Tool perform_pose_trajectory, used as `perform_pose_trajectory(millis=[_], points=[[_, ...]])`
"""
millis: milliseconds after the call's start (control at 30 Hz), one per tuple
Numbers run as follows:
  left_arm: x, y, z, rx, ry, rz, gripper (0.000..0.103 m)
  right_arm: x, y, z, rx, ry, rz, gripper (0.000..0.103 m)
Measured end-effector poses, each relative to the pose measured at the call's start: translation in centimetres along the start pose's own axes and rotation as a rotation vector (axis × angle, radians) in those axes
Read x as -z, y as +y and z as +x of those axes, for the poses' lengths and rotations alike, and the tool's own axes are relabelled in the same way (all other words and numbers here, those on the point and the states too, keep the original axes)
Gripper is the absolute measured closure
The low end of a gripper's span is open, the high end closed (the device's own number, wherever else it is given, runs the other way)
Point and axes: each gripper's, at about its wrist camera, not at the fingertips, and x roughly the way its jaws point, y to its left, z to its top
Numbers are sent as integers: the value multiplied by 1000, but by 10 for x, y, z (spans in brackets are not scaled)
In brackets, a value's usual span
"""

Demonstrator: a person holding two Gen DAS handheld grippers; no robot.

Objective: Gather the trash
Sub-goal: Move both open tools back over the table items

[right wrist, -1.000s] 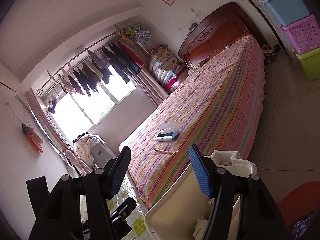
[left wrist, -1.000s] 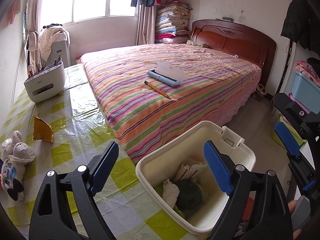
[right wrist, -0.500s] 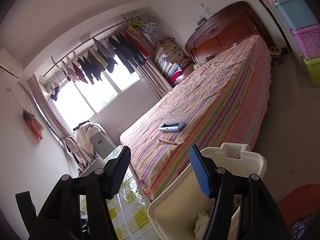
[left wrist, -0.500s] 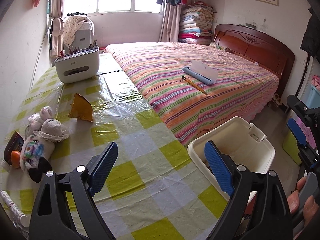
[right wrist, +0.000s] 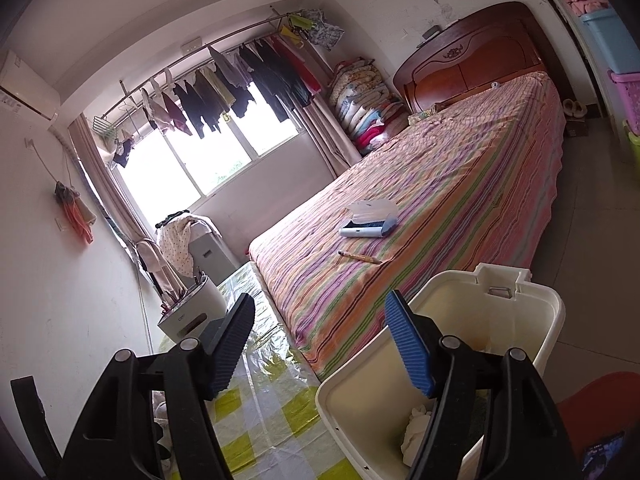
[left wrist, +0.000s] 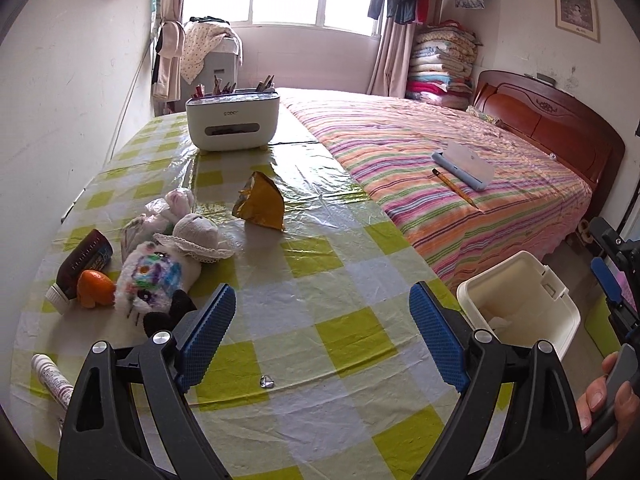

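Left wrist view: the left gripper [left wrist: 322, 334] hangs over the checked surface [left wrist: 340, 332], jaws wide apart with nothing between them.
Right gripper [right wrist: 320, 346]: jaws opening, empty; the bin's near rim shows behind the right finger.
Bins: one white bin [left wrist: 520, 304], off the surface's right edge, beside the bed [left wrist: 460, 160].
Bin contents: crumpled white paper [right wrist: 416, 428] at the bottom; a dark green patch beside it, too hidden to name.
Trash on the surface: one crumpled gold wrapper [left wrist: 260, 204], left of the bin, near the middle; one bit of orange peel [left wrist: 94, 288] and one crumpled plastic bag [left wrist: 154, 220] further left.
Other things left of the bin: one plush toy [left wrist: 164, 268], one dark bottle [left wrist: 78, 268], one white tube [left wrist: 52, 380].
Organiser: one white box [left wrist: 232, 124] at the far end holding pencils; its writing is too small to read.
On the bed: one pencil [left wrist: 456, 188], one blue case [left wrist: 460, 164].
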Motion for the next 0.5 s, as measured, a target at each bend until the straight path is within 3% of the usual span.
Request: perform_pose_trajectory(millis=[200,500], points=[[2,37,-7,-41,-18,-83,16,9,13,7,-13,37,-32,37],[3,91,-28,-150,-59,-126,15,33,46,23,-54,138,-146,37]])
